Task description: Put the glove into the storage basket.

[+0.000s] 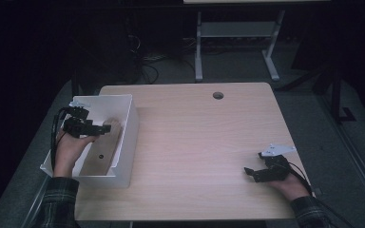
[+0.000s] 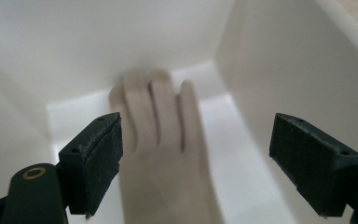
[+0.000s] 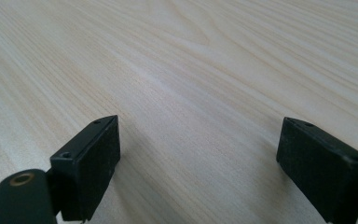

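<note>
A white bin (image 1: 129, 137) stands on the left part of the wooden table (image 1: 195, 133). A beige glove (image 1: 116, 127) lies inside it, leaning against the far end. In the left gripper view the glove (image 2: 158, 121) shows blurred, fingers pointing away, between the bin's walls (image 2: 270, 56). My left gripper (image 1: 105, 128) hangs over the bin, open (image 2: 196, 140), with its pads clear of the glove below. My right gripper (image 1: 248, 172) rests low near the table's right front, open (image 3: 200, 154), with bare wood (image 3: 191, 56) between its jaws.
A small dark spot (image 1: 100, 156) marks the bin's floor. A round cable hole (image 1: 217, 95) sits near the table's far edge. Behind the table stand the grey legs of another desk (image 1: 198, 52), and cables lie on the floor.
</note>
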The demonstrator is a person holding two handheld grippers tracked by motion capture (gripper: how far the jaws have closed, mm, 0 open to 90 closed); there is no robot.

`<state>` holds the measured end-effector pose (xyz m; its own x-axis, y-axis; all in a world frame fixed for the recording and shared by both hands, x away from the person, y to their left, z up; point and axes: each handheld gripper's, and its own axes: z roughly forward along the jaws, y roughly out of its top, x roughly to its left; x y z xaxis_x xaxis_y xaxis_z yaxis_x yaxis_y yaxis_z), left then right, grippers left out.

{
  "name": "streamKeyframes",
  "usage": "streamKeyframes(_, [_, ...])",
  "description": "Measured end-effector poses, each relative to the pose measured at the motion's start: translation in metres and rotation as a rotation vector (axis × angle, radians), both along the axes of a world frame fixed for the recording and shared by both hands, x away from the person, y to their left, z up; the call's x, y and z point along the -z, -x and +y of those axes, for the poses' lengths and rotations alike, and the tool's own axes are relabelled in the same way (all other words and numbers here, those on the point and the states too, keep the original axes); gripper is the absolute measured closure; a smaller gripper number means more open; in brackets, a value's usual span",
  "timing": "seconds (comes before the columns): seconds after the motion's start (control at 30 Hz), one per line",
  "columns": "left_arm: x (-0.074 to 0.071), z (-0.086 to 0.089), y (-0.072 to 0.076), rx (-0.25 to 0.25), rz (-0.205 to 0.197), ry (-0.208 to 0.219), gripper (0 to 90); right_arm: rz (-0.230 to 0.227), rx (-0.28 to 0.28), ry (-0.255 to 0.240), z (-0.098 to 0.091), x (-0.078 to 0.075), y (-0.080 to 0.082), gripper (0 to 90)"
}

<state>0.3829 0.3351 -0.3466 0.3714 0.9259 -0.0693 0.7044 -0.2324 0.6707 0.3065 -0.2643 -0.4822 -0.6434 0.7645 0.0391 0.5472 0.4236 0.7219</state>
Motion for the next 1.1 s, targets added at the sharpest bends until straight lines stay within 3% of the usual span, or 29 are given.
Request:
streamKeyframes(0.47, [-0.043, -0.041, 0.001, 0.138, -0.044, 0.052, 16.9, 0.000, -0.006, -0.001, 0.000, 0.000, 0.001, 12.7])
streamKeyframes(0.73, [-0.053, -0.072, 0.007, 0.221, -0.082, 0.072, 16.9, -0.002, -0.012, -0.001, 0.001, 0.000, -0.001, 12.2])
streamKeyframes(1.1, [-0.055, -0.106, 0.011, 0.297, -0.095, 0.097, 16.9, -0.002, -0.012, 0.000, 0.001, 0.000, -0.001, 12.2])
